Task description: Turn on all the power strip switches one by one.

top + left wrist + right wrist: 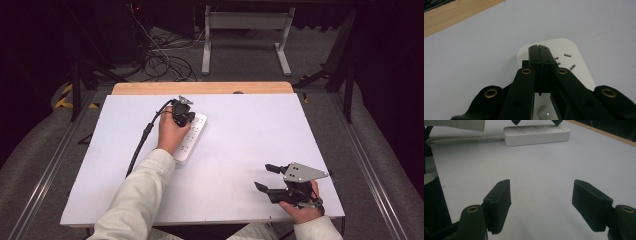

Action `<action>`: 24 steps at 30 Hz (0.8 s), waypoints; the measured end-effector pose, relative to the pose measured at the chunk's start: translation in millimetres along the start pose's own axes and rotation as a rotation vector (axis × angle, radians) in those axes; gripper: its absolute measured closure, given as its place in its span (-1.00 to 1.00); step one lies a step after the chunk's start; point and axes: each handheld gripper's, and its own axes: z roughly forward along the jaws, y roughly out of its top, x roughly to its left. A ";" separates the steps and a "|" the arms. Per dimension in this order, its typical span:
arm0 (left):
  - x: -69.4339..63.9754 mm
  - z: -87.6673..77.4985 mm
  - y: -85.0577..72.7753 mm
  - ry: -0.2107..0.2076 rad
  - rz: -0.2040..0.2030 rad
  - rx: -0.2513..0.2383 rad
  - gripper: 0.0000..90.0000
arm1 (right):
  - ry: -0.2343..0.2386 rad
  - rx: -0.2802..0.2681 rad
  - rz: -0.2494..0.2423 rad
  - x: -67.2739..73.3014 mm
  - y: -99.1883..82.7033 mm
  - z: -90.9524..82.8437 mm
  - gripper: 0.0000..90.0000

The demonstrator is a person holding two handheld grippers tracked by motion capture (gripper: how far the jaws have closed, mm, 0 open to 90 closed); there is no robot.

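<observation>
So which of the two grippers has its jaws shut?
The left gripper, over the white power strip: its jaws are pressed together. The right gripper, near the table's front edge, stands wide open.

Cream sleeves are covering both forearms at the frame's bottom. Black grippers are showing brass rivets; a grey plate is topping the right gripper, a black cable trailing the left gripper.

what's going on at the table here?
A person works on a white power strip lying on the table. The left hand-held gripper is shut, its tips over the far end of the strip. The right hand-held gripper is open, holding nothing, near the table's front right corner.
</observation>
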 end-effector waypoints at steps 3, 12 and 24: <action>-0.8 0.3 -1.4 -0.001 0.003 -0.007 1.00 | -0.001 -0.001 0.002 0.3 -0.1 -0.7 -0.29; 0.9 0.1 -1.4 -0.016 -0.023 0.001 1.00 | 0.002 0.001 0.000 0.3 -0.3 -0.1 -0.29; 2.1 1.2 0.0 -0.025 -0.045 0.020 1.00 | 0.003 0.004 0.001 0.6 -0.5 0.0 -0.29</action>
